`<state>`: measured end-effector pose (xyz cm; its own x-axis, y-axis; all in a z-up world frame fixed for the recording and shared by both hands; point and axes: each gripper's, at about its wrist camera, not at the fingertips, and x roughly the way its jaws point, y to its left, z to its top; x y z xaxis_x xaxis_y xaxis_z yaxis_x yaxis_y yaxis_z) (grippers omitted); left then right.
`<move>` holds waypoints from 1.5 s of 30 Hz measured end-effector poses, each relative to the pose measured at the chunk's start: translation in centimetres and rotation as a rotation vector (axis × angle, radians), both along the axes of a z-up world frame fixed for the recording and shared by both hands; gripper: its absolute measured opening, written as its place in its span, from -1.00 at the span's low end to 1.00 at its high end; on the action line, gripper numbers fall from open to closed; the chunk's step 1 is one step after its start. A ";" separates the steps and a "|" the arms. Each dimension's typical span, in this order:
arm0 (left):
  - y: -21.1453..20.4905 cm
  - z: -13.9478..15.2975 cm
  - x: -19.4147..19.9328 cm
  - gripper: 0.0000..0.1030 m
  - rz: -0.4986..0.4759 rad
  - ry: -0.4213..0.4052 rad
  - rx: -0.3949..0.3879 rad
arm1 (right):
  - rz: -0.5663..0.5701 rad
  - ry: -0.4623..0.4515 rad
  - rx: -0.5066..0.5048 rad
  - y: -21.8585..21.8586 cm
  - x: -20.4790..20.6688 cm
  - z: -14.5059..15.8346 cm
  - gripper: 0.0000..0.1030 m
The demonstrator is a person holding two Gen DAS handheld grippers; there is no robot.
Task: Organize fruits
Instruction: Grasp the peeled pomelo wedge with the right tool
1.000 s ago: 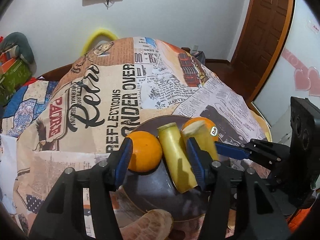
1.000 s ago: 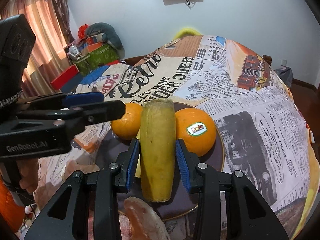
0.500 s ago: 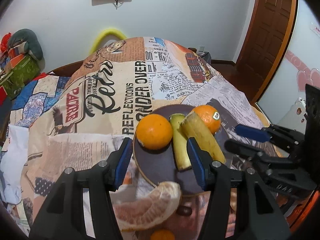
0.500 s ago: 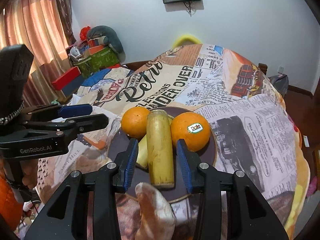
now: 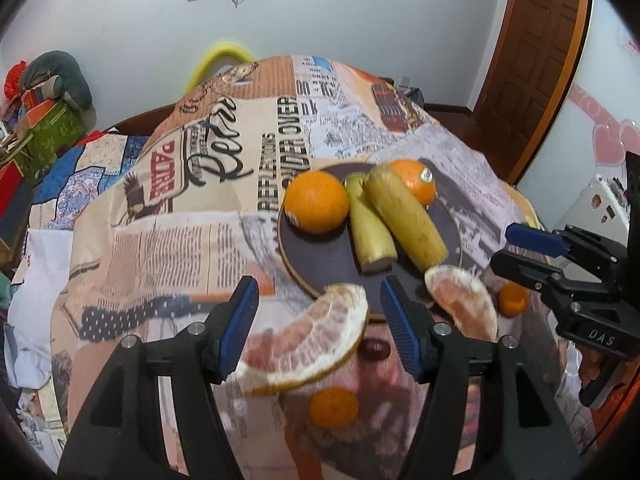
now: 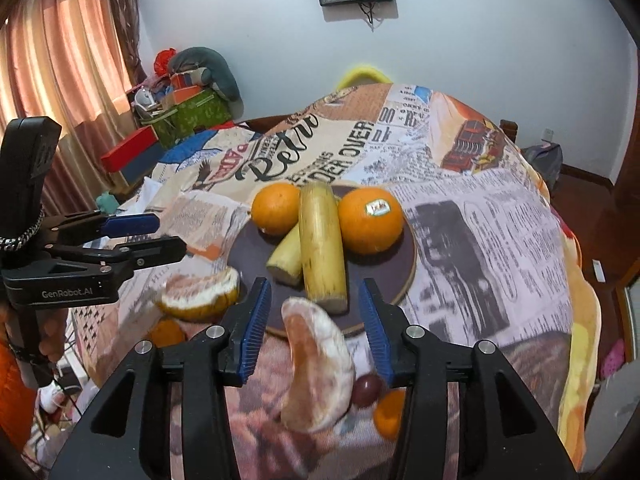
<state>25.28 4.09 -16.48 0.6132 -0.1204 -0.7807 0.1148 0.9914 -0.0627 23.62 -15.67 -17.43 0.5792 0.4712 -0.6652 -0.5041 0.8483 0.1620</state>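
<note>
A dark round plate (image 5: 288, 264) (image 6: 404, 264) holds two oranges (image 5: 316, 202) (image 5: 416, 182) and two peeled banana pieces (image 5: 368, 228) (image 5: 408, 216) lying side by side. Nearer me, two pomelo wedges (image 5: 304, 344) (image 5: 460, 300), two small tangerines (image 5: 334, 408) (image 5: 512, 300) and a dark grape (image 5: 376, 350) lie on the cloth. My left gripper (image 5: 318, 292) hovers over one wedge, jaws opening, pads touching nothing. My right gripper (image 6: 314, 286) hangs over the other wedge (image 6: 320, 360), jaws opening too, gripping nothing.
A newspaper-print cloth (image 5: 224, 216) covers the round table, which drops off on every side. Boxes and cushions (image 6: 188, 100) are piled at the back left by a curtain. A wooden door (image 5: 536, 60) stands at the right. Each gripper shows at the edge of the other's view.
My right gripper let go of the banana piece, which now lies on the plate. Both grippers drew back from the plate, bringing the pomelo wedges and tangerines into view.
</note>
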 end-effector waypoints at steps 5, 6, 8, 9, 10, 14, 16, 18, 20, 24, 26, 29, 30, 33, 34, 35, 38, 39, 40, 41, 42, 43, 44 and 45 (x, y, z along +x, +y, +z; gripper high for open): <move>0.2 -1.7 -1.0 0.23 -0.002 0.044 0.005 | -0.007 0.029 -0.009 -0.2 -0.7 -1.0 -0.17; 0.2 -2.1 -1.1 0.23 -0.001 0.053 0.006 | -0.009 0.036 -0.009 -0.2 -0.8 -1.3 -0.17; 0.4 -2.9 -1.3 0.23 0.000 0.071 0.007 | -0.012 0.054 -0.003 -0.4 -0.9 -1.8 -0.17; 0.4 -3.4 -1.4 0.23 -0.002 0.083 0.013 | -0.012 0.062 -0.001 -0.4 -1.1 -2.0 -0.17; 0.5 -3.6 -1.4 0.23 -0.002 0.087 0.020 | -0.014 0.071 -0.001 -0.5 -1.2 -2.3 -0.17; 0.6 -4.7 -1.3 0.23 -0.010 0.106 0.048 | -0.016 0.105 0.001 -0.4 -1.4 -3.3 -0.17; 0.7 -5.2 -1.1 0.23 -0.014 0.117 0.053 | -0.016 0.114 -0.001 -0.4 -1.4 -3.6 -0.17; 0.8 -5.5 -0.8 0.33 -0.021 0.123 0.044 | -0.016 0.121 -0.002 -0.3 -1.3 -3.9 -0.17; 0.8 -5.6 -0.5 0.38 -0.025 0.120 0.040 | -0.015 0.127 -0.004 -0.2 -1.1 -4.1 -0.17; 0.6 -6.0 0.1 0.44 -0.042 0.123 0.038 | -0.013 0.123 -0.021 0.1 -0.8 -4.4 -0.13; 0.2 -6.1 0.3 0.46 -0.057 0.117 0.056 | -0.012 0.125 -0.029 0.2 -0.6 -4.6 -0.12; -0.3 -6.3 0.8 0.48 -0.070 0.107 0.077 | -0.009 0.136 -0.031 0.3 -0.3 -5.0 -0.12; -0.4 -6.4 1.0 0.49 -0.070 0.106 0.079 | -0.009 0.138 -0.034 0.4 -0.3 -5.1 -0.12; -0.1 -6.5 1.5 0.51 -0.055 0.101 0.061 | -0.006 0.141 -0.030 0.7 -0.1 -5.3 -0.08; 0.2 -6.6 1.7 0.51 -0.044 0.102 0.042 | -0.006 0.142 -0.025 0.7 -0.1 -5.4 -0.08; 0.5 -6.6 1.8 0.51 -0.033 0.098 0.028 | -0.006 0.141 -0.024 0.7 0.0 -5.4 -0.08; 0.9 -6.7 2.2 0.45 -0.008 0.096 0.004 | -0.003 0.131 -0.039 1.0 0.0 -5.4 -0.08; 0.9 -6.6 2.4 0.36 -0.005 0.092 -0.002 | -0.003 0.124 -0.049 1.1 -0.1 -5.5 -0.08; 0.9 -6.6 2.5 0.33 -0.005 0.091 -0.006 | -0.001 0.116 -0.060 1.3 -0.2 -5.5 -0.08; 0.8 -6.6 2.6 0.25 -0.005 0.091 -0.011 | 0.001 0.109 -0.070 1.4 -0.3 -5.6 -0.07; 0.8 -6.5 2.8 0.18 -0.007 0.090 -0.014 | 0.004 0.106 -0.073 1.6 -0.2 -5.6 -0.07; 0.8 -6.5 2.9 0.17 -0.006 0.087 -0.014 | 0.004 0.102 -0.077 1.6 -0.3 -5.7 -0.08; 0.7 -6.5 3.0 0.16 -0.007 0.087 -0.016 | 0.001 0.100 -0.076 1.5 -0.2 -5.6 -0.11; 0.8 -6.5 3.1 0.15 -0.009 0.088 -0.023 | 0.000 0.099 -0.071 1.4 -0.1 -5.6 -0.14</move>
